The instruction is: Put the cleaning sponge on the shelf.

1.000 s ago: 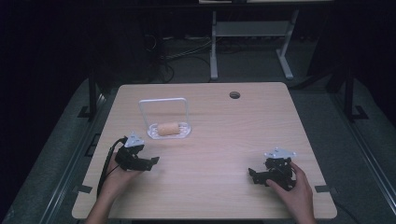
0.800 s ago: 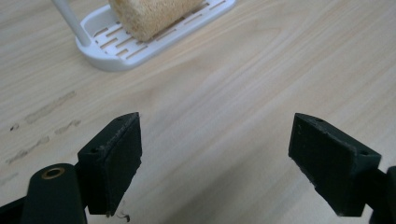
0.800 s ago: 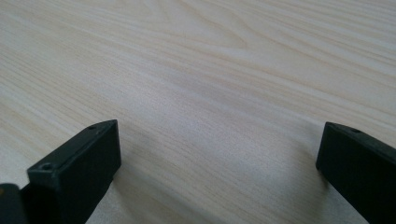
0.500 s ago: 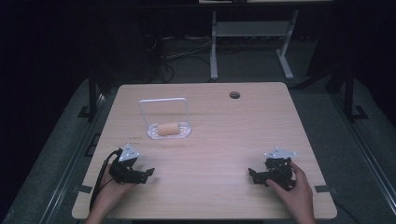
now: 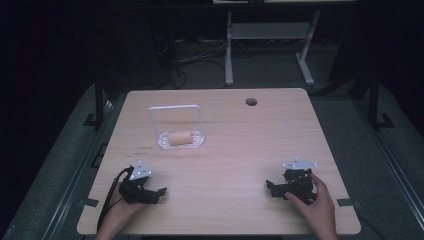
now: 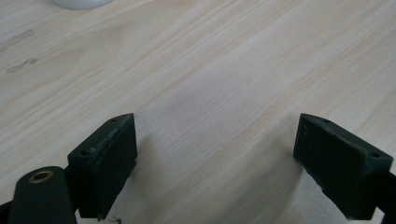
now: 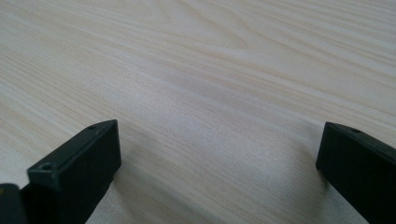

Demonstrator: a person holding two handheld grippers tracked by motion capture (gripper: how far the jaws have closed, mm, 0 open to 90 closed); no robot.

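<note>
I can't read any words, numbers or signs on the table, only a few faint dark marks too smudged to make out.

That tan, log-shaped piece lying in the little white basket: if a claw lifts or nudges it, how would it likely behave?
The tan roll looks rounded and lies on its side, so it would probably roll if pushed onto the bare table. It appears bread-like, so likely light and somewhat squashy under a firm grip. The white basket is shallow with a tall thin handle, so it may slide or tip.

High view above near edge facing forward-down, gripper views close – sharing table wood
</note>
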